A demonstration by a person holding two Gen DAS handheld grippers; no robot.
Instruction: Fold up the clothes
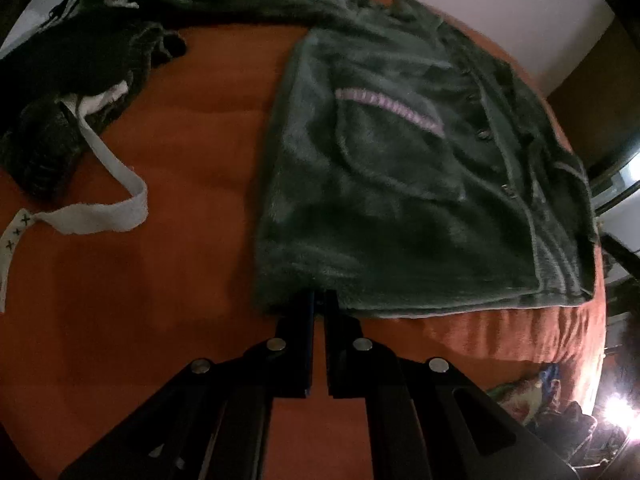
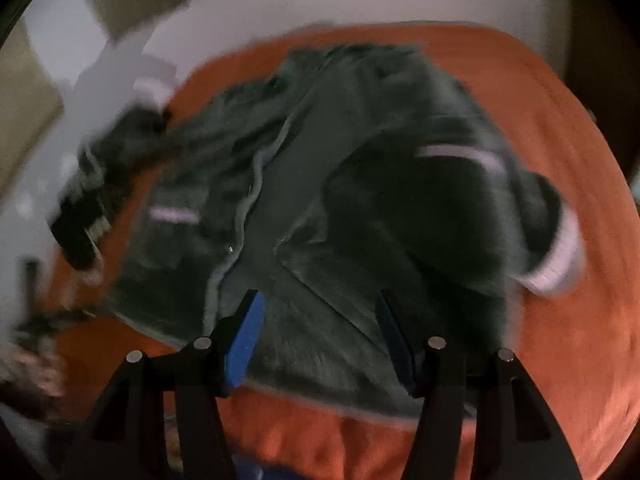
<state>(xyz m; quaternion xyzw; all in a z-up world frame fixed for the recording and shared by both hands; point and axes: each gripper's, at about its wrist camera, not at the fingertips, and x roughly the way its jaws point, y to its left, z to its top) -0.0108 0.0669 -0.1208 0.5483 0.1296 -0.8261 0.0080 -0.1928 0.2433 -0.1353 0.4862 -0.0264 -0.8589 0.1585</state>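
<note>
A: Since the fleece (image 1: pixel 400 184) is thick and soft, how will it handle?

B: Limp and light, I judge; best held at hem or edges. It lies mid-bed (image 1: pixel 180 152). The left gripper (image 1: pixel 318 304) is clamped on its hem; the right gripper (image 2: pixel 320 312) hangs open, empty.

A: Count?

B: One fleece, one dark heap (image 1: pixel 80 64) at the bed's far corner.

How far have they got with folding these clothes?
Barely begun. The green jacket lies spread on the orange bed, one side turned in. The left claw pinches its hem; the right claw hangs open above it. A dark pile with a white strap waits unfolded.
</note>
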